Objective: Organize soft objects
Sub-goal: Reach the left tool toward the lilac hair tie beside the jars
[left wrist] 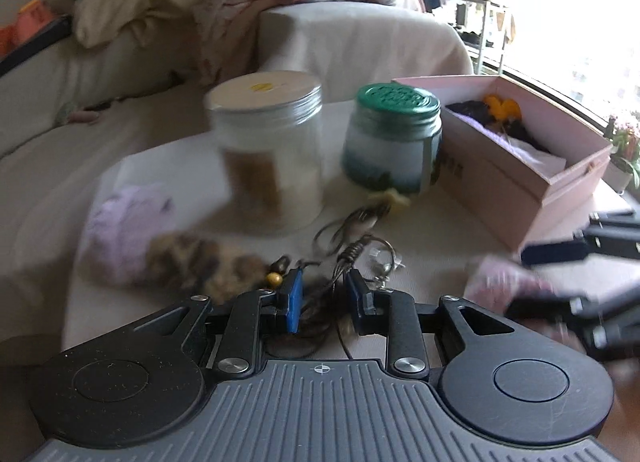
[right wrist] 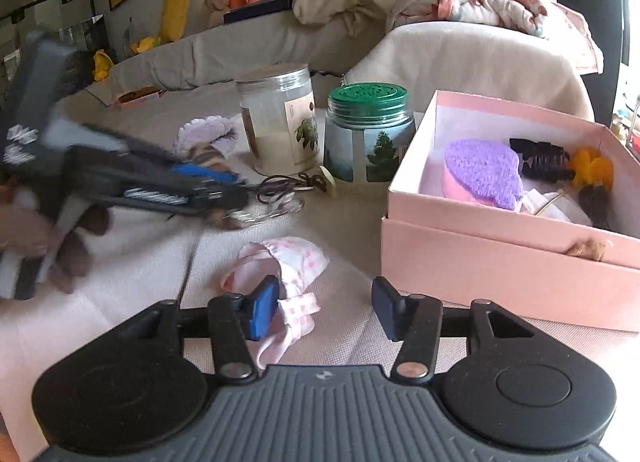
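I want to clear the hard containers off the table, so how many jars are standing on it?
2. The clear jar with the pale lid stands behind the cords, and the green-lidded jar is beside it, just left of the pink box. None other shows, though the box could hide something behind it.

text: none legible | clear jar [right wrist: 280, 118] label: leaf picture, print too small to read
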The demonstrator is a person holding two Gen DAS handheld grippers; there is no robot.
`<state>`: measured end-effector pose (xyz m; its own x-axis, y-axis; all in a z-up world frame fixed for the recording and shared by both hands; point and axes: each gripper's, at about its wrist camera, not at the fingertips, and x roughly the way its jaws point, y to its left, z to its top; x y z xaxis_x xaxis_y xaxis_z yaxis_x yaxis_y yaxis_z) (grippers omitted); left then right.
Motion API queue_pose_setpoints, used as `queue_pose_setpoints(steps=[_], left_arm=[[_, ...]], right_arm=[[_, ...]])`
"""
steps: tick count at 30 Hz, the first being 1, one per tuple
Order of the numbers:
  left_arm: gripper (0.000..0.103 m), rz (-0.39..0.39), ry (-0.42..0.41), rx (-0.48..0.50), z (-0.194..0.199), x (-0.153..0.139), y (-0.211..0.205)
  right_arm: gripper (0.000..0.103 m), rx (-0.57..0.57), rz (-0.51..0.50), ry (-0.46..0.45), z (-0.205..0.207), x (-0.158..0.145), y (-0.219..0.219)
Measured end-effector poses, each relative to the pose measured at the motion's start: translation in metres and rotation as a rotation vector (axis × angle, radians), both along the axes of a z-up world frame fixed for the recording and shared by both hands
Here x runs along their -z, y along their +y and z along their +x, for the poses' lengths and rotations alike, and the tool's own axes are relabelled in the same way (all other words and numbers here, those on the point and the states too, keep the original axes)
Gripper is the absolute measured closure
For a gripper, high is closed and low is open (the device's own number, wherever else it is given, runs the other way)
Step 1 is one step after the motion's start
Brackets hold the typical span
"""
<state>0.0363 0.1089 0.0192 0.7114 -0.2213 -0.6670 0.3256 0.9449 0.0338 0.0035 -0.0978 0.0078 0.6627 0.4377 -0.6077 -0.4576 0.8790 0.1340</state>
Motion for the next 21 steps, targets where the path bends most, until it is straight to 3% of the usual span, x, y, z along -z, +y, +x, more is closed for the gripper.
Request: queue_pose_setpoints(steps=[2, 8, 10, 16, 18, 21], left_arm=[[0.068, 0.011, 0.001, -0.016, -0.014, -0.001, 0.009], [0.068, 0.021, 0.041, -0.117, -0.038, -0.007, 0.035], [0.070, -0.028, 0.027, -0.168, -0.043, -0.014, 0.046], [0.071, -0.356, 0.006, -0.298, -0.028, -0.028, 0.064], [0.071, -0.398, 0.000, -0.317, -0.019, -0.027, 0.060], [0.071, -0.372, -0.020, -0.304, -0.005, -0.026, 0.039]], right_arm=[[0.049, -0.001, 0.000, 0.004, 0.001, 0.001, 0.000], [0.045, -0.010, 0.002, 0.008, 0.001, 0.001, 0.002], [0.044, -0.009, 0.004, 0.008, 0.001, 0.001, 0.002], [0.044, -0.009, 0.005, 0.008, 0.001, 0.001, 0.002], [0.044, -0.007, 0.007, 0.008, 0.001, 0.001, 0.002], [0.043, -0.007, 0.010, 0.009, 0.001, 0.001, 0.002]])
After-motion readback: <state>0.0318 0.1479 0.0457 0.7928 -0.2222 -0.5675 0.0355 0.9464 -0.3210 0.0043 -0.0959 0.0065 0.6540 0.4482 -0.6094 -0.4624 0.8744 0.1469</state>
